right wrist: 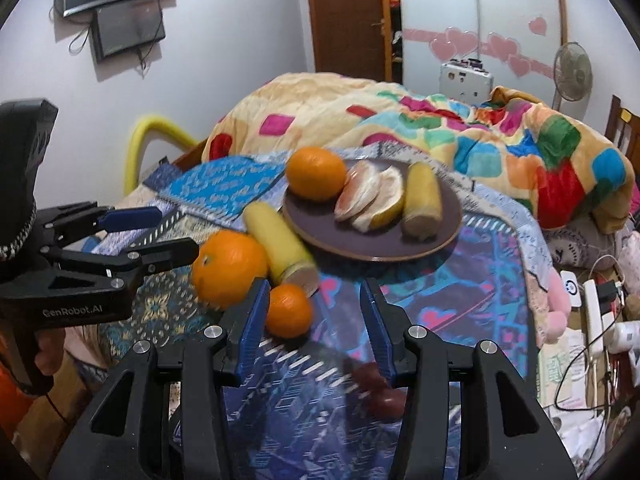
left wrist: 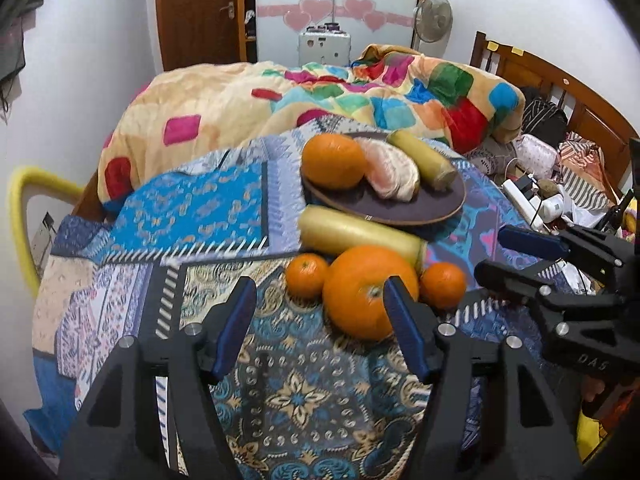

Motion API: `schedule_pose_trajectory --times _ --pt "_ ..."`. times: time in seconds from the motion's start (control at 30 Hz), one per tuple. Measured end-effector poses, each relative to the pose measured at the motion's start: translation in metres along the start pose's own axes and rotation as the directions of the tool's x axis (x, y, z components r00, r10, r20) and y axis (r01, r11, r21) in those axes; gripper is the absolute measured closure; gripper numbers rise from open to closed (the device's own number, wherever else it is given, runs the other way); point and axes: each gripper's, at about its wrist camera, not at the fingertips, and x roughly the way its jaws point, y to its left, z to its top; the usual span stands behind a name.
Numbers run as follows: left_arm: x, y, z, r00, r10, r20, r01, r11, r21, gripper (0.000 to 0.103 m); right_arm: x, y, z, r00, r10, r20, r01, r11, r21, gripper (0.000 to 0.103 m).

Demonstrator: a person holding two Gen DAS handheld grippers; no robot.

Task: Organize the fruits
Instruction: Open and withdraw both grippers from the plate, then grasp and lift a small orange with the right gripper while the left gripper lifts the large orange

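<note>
On patterned cloth (left wrist: 224, 208), round dimpled orange (left wrist: 370, 296) w/ smooth yellow cylinder (left wrist: 360, 236).

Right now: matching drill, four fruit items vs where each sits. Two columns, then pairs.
Items:
1. pomelo wedges
2. large orange
3. long yellow piece
4. red fruit

Places:
A. on the cloth, against the plate's near rim
B. on the brown plate, between an orange and a yellow piece
C. low in the right wrist view, by a finger of the right hand-held gripper
D. on the cloth, flanked by two small oranges

Pairs: 1-B, 2-D, 3-A, 4-C
</note>
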Motion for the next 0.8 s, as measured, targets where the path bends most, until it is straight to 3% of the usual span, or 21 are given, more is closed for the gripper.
schedule_pose_trajectory --times 0.27,0.37,0.8 --pt "0.004 0.012 -0.016 1.0 0.016 -0.016 -0.017 1.0 -0.019 0.036 0.03 0.012 -0.01 0.997 0.028 -0.073 -0.03 0.999 -0.017 0.06" --pt "0.005 0.012 -0.019 1.0 0.011 -0.024 -0.011 1.0 -0.011 0.033 0.038 0.011 -0.01 0.995 0.04 -0.088 -0.041 0.999 -0.006 0.069" --pt "0.022 -0.022 -0.012 0.998 -0.045 -0.041 0.046 0.999 0.019 0.028 0.007 -0.012 -0.011 1.0 0.012 -0.027 -0.011 1.0 0.022 0.072"
